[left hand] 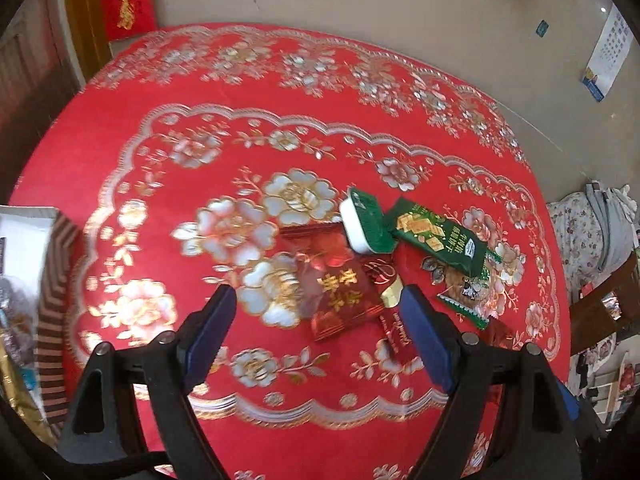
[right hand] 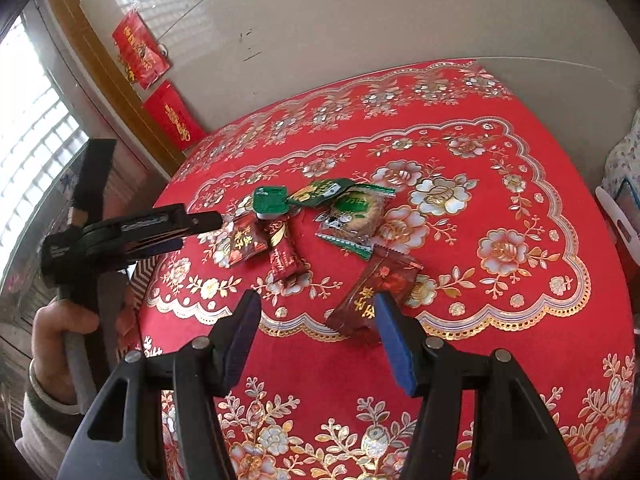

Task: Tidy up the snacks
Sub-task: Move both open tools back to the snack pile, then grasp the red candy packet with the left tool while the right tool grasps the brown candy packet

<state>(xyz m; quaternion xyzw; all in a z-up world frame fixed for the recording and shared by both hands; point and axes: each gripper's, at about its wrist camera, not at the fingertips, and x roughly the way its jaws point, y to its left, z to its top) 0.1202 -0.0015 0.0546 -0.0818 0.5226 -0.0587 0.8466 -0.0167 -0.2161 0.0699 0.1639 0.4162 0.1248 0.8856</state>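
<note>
A round tabletop under a red cloth with gold and silver flowers (left hand: pixel 168 80) carries a loose cluster of snacks near its middle. At its left edge stands a striped cardboard box (left hand: pixel 54 304). Both the left gripper (left hand: pixel 318 312) and right gripper (right hand: pixel 318 320) hover with fingers spread, grasping nothing. The dark red foil packet (right hand: pixel 374 290) nearest the right gripper looks light, crinkly and slippery; pinching across its flat body seems safest.

Daylight pours in through the window (right hand: pixel 36 128), blown out white, left of the bench (right hand: pixel 520 320). The foil tablecloth (left hand: pixel 160 152) glints. Both fisheye views bow strongly with dark corners. The box (left hand: pixel 48 300) at the cloth's left edge smears with motion blur.
</note>
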